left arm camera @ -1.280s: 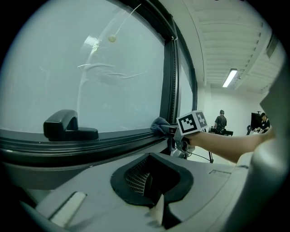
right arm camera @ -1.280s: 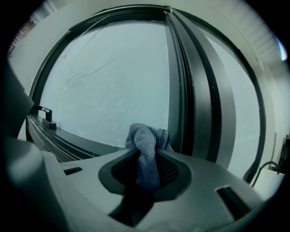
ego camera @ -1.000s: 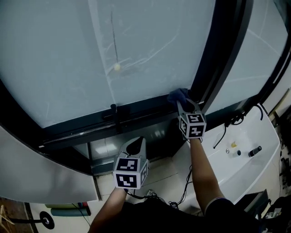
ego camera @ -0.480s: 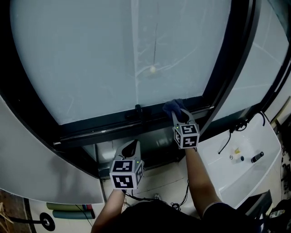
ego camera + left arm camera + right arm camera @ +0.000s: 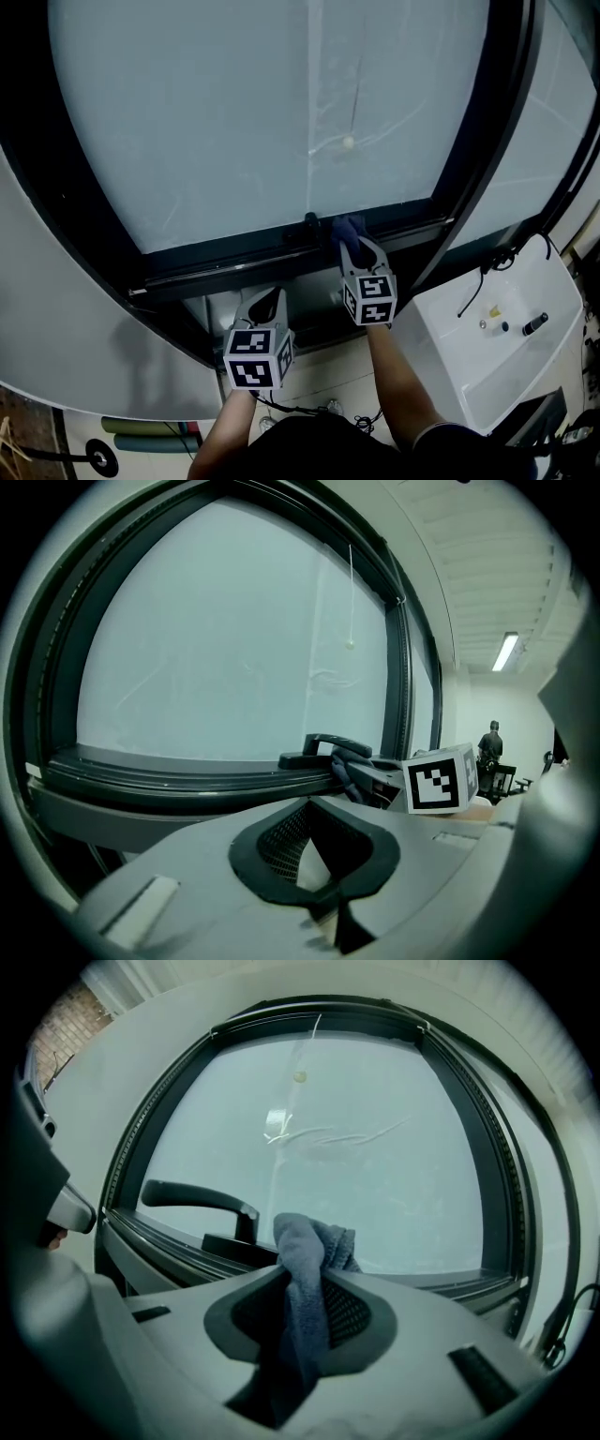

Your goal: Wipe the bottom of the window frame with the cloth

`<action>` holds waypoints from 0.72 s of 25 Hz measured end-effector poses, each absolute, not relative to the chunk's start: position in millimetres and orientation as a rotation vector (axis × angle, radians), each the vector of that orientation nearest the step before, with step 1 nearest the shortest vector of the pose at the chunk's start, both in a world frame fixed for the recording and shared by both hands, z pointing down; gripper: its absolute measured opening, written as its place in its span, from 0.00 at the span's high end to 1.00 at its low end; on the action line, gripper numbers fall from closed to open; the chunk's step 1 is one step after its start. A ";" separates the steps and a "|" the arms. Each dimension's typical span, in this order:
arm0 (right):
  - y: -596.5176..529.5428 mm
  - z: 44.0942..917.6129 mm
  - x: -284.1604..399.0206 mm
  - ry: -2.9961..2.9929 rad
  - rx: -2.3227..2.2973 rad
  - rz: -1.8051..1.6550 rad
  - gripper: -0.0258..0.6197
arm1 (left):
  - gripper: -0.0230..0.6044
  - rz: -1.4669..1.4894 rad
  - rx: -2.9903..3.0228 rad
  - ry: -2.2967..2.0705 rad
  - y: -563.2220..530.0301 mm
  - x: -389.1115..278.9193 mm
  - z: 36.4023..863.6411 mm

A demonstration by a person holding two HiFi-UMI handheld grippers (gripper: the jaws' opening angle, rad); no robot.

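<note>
A dark blue cloth [image 5: 311, 1269] is pinched in my right gripper [image 5: 351, 242], and its bunched end [image 5: 345, 228] presses on the bottom rail of the dark window frame [image 5: 234, 251], right beside the window handle [image 5: 310, 222]. In the right gripper view the handle [image 5: 202, 1200] lies just left of the cloth. My left gripper [image 5: 267, 302] hangs lower, below the frame, jaws shut with nothing between them [image 5: 314, 850]. The left gripper view shows the right gripper and cloth [image 5: 349, 772] at the handle [image 5: 328, 747].
Frosted glass [image 5: 281, 103] fills the frame, with a small bead on a cord [image 5: 348, 142] in front of it. A white counter with a sink [image 5: 506, 319], cables and small items lies at lower right. A person [image 5: 490, 747] stands far off in the room.
My right gripper has slid the cloth leftward along the bottom rail, from near the right upright to the handle. The left gripper has stayed roughly where it was.
</note>
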State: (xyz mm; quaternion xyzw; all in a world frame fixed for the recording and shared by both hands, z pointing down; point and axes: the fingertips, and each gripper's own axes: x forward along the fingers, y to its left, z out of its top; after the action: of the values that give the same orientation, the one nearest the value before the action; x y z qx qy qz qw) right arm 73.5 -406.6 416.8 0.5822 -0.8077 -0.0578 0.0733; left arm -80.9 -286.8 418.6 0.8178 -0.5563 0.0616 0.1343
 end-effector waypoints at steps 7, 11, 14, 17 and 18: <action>-385.3 423.0 26.3 -2.457 1.757 -0.158 0.81 | 0.95 0.173 2.349 -1.639 -279.0 -119.9 420.9; -380.4 423.7 -1.2 -2.466 1.740 -0.136 0.82 | 0.95 0.172 2.345 -1.647 -274.6 -139.4 422.3; -376.3 424.4 -22.7 -2.465 1.709 -0.129 0.82 | 0.95 0.171 2.331 -1.662 -271.3 -155.5 423.4; -371.1 423.7 -48.2 -2.482 1.659 -0.140 0.82 | 0.95 0.164 2.320 -1.682 -268.1 -170.3 422.3; -368.9 423.2 -58.0 -2.491 1.635 -0.146 0.82 | 0.95 0.161 2.316 -1.689 -266.8 -175.1 421.6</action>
State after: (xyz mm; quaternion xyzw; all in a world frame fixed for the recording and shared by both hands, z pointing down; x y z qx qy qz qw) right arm -58.0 -368.9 423.2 0.5463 -0.8324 -0.0487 0.0790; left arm -175.1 -266.8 421.6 0.7993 -0.5830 0.0555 0.1348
